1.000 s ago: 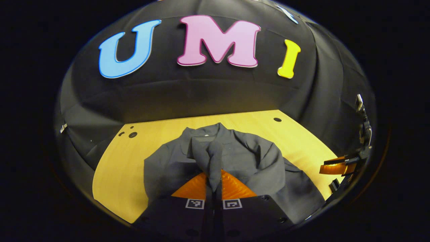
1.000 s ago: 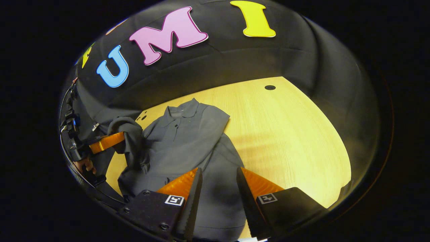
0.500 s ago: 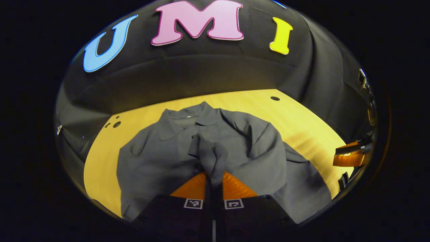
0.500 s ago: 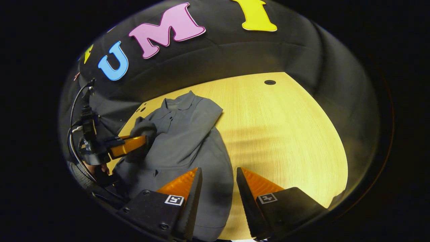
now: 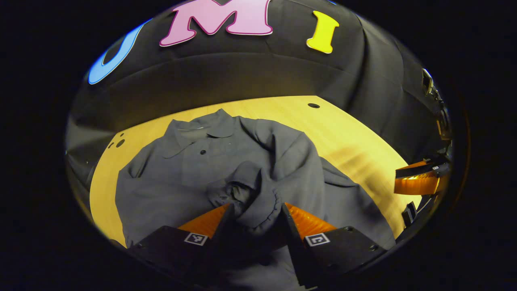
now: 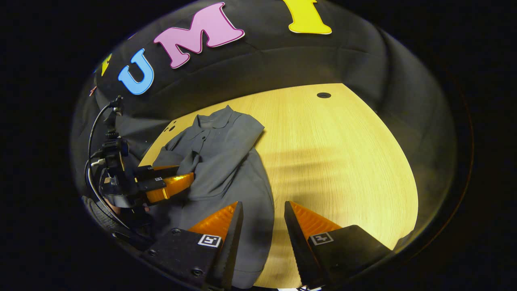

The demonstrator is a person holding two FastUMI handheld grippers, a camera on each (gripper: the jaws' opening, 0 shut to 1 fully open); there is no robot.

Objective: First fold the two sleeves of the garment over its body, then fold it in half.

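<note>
while the left gripper stood spread around a crumpled sleeve on the shirt, the right gripper hung apart, its hem cut off.

A pale wooden table with fine straight grain fills the booth floor, ringed by black cloth wall hanging in soft folds. A round dark hole sits near its far edge at about 12 o'clock (three smaller ones at 9 o'clock in the left gripper view). Light falls warm and bright on the wood, with faint streaked shadows across the middle.
</note>
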